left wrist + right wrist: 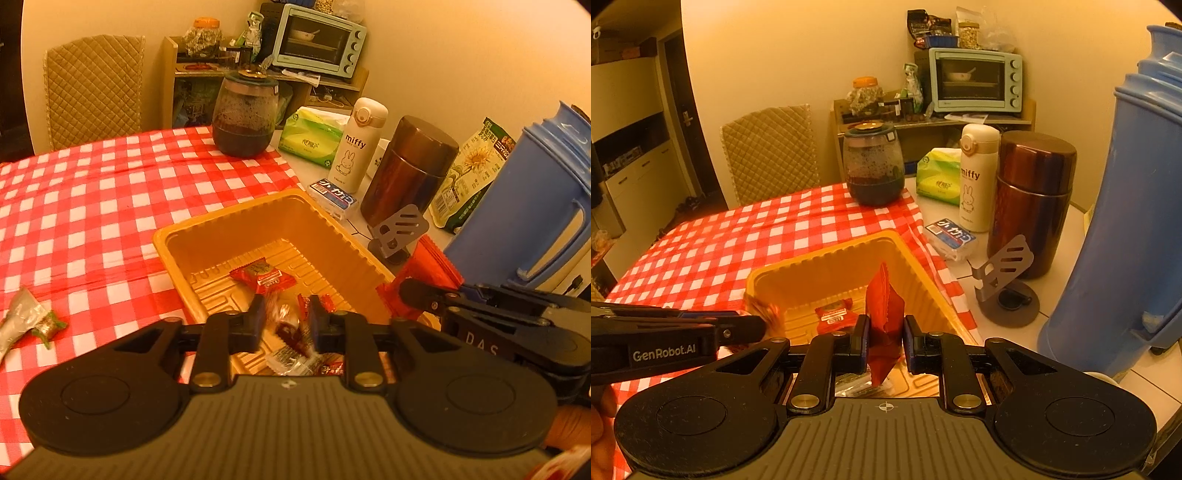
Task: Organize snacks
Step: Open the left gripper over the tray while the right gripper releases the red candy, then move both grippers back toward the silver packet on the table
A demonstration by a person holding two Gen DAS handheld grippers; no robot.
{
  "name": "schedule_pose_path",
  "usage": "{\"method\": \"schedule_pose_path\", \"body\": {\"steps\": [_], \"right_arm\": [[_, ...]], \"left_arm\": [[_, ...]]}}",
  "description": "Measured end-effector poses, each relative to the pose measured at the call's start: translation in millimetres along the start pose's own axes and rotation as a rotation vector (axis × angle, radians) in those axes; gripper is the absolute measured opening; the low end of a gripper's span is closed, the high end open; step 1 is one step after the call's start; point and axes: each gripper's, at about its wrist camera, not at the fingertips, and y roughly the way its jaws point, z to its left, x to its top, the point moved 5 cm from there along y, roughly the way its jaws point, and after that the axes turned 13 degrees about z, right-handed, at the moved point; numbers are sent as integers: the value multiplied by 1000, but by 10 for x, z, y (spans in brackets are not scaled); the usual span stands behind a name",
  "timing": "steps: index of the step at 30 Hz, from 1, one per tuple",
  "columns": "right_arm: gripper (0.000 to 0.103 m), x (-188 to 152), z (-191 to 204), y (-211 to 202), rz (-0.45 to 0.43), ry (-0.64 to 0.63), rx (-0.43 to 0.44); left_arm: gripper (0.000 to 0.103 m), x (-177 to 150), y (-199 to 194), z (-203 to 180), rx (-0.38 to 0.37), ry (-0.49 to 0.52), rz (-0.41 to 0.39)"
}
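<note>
An orange plastic tray [236, 236] sits on the red checked tablecloth and holds several wrapped snacks, among them a red packet [263, 277]. My left gripper [285, 325] is over the tray's near end, jaws apart, with a blurred brown candy [286, 321] between them, not clamped. My right gripper [885, 341] is shut on a red snack packet [884, 314] held upright over the tray [827, 266]. The right gripper also shows in the left wrist view [413, 295], holding that packet [428, 269].
A silver-green wrapper [26, 321] lies on the cloth at left. A dark glass jar [245, 114], tissue pack [314, 134], white miffy bottle [356, 144], brown flask [408, 170], phone stand [399, 232] and blue jug [532, 206] crowd the right side. A padded chair [94, 85] stands behind.
</note>
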Motion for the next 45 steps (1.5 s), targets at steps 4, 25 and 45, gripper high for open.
{"method": "schedule_pose_path", "body": {"steps": [4,25,45], "right_arm": [[19,-6,-3,10,4,1,0],[64,23,67,62,-4,53,117],[64,-379,327,-420,17,60,75]], "left_arm": [[31,-2,-17,66,8,-7,-10],[35,-220,-326,530,76,-84,-33],[50,-626,-859,753,141,-106,-67]]}}
